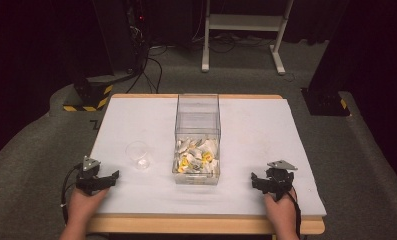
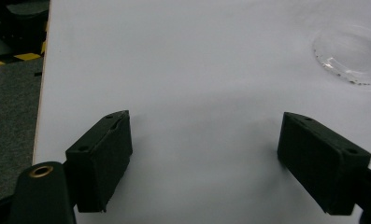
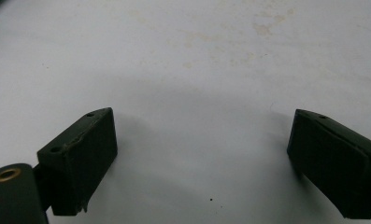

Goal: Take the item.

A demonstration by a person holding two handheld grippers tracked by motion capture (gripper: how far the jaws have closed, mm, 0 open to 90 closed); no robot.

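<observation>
Clear box point(image 1: 197, 125) and cup point(image 1: 138, 154) set on white desk point(image 1: 266, 135).
Crumpled white-and-yellow pieces point(image 1: 196, 156) are held in the box (cup looks empty); the left gripper point(image 1: 106, 179) and right gripper point(image 1: 258, 181) are both seen with fingers spread, ungripping.

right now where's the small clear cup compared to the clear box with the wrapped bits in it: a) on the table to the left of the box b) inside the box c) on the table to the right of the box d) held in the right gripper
a: the high view shows the clear cup standing on the white table left of the clear box, apart from it.
</observation>
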